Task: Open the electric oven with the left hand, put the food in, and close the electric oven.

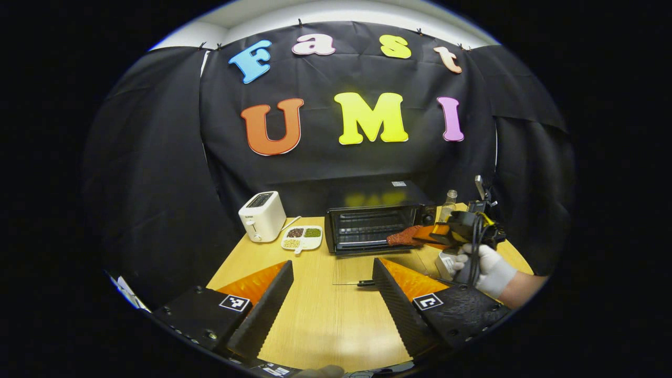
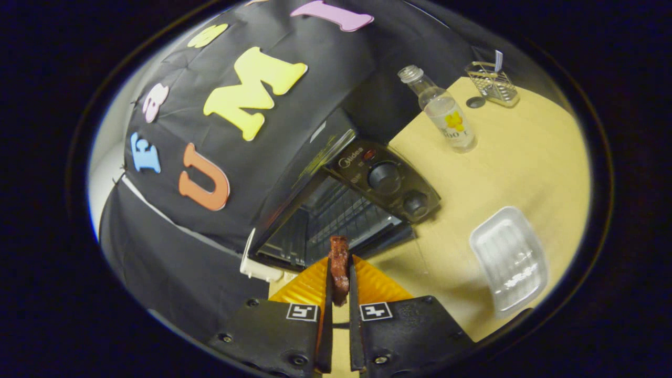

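Note:
The black electric oven (image 1: 375, 223) stands at the back of the wooden table with its glass door (image 1: 367, 268) folded down flat, and its wire rack shows inside. My left gripper (image 1: 333, 286) hangs open over the table in front of the door, nothing between its fingers. Over at the right, a gloved hand holds my right gripper (image 1: 436, 236), which is shut on a reddish-brown slab of food (image 1: 404, 236) just before the oven mouth. In the right gripper view the food (image 2: 339, 265) is pinched between the fingers (image 2: 338, 299), pointing at the open oven (image 2: 336, 210).
A white toaster (image 1: 261, 215) and a white divided dish of grains (image 1: 302, 237) sit left of the oven. Right of it stand a clear bottle (image 2: 443, 113), a wire basket (image 2: 492, 81) and a white plastic tray (image 2: 508, 260).

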Demonstrator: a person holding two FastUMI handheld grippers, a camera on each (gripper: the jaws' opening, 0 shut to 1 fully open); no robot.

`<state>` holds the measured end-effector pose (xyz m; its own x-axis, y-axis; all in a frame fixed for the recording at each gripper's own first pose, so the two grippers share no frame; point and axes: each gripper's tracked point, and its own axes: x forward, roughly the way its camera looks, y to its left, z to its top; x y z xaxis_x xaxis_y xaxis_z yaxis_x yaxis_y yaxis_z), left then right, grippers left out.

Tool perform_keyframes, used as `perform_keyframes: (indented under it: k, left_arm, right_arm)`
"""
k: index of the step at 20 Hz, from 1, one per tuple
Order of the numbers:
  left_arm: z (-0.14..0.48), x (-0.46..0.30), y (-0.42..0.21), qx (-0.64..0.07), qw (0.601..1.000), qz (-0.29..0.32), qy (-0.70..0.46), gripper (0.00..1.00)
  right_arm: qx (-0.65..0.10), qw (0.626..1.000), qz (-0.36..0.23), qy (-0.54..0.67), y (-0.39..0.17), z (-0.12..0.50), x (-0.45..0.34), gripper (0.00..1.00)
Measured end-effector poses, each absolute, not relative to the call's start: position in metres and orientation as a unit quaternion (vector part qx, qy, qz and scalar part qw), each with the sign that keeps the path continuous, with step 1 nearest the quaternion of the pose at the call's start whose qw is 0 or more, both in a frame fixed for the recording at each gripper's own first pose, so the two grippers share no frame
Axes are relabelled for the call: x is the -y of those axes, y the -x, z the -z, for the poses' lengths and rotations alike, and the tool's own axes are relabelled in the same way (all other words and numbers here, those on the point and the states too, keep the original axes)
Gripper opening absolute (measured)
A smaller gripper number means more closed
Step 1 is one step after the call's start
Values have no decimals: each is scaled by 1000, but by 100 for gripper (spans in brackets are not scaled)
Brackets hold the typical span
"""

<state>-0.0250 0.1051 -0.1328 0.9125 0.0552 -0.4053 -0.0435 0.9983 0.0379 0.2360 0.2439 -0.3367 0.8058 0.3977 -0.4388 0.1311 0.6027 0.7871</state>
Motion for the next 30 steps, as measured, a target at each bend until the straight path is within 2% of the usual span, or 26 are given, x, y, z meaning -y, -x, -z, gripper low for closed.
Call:
perform_keyframes:
  k: [3, 8, 11, 15, 17, 18, 21, 22, 23, 24, 26, 27, 30]
  left_arm:
    - [131, -128, 33, -208, 977, -45, -31, 97]
    - [140, -148, 43, -221, 973, -56, -35, 97]
    - [147, -151, 42, -226, 972, -64, -23, 97]
    - [143, -143, 39, -224, 973, -56, -24, 97]
    - [141, -142, 40, -220, 973, -58, -26, 97]
    - [141, -139, 40, -220, 973, -56, -24, 97]
    - [139, -133, 37, -216, 974, -53, -32, 97]
    - [140, -133, 38, -219, 974, -51, -33, 97]
    - [142, -131, 39, -221, 974, -51, -31, 97]
    - [143, -130, 39, -220, 974, -52, -29, 97]
    - [143, -127, 38, -219, 974, -53, -22, 97]
    - [143, -127, 38, -217, 974, -54, -21, 97]
    - [143, -124, 35, -210, 976, -53, -27, 97]
  right_arm:
    - [-254, 834, -39, -488, -273, 346, -267, 16]
    - [-206, 851, -7, -483, -317, 361, -287, 16]
    - [-224, 856, 32, -464, -330, 395, -285, 18]
    - [-206, 875, 42, -436, -337, 393, -286, 19]
    - [-218, 889, 47, -400, -337, 402, -287, 25]
    - [-235, 892, 46, -383, -333, 409, -289, 22]
    - [-233, 921, 46, -308, -334, 405, -281, 66]
    - [-238, 935, 51, -258, -330, 403, -270, 68]
    - [-237, 947, 52, -210, -328, 402, -261, 82]
    - [-230, 953, 47, -192, -327, 396, -262, 89]
    - [-223, 958, 33, -175, -324, 385, -261, 90]
    - [-225, 960, 27, -162, -321, 384, -258, 95]
    - [-220, 966, 4, -133, -305, 369, -247, 96]
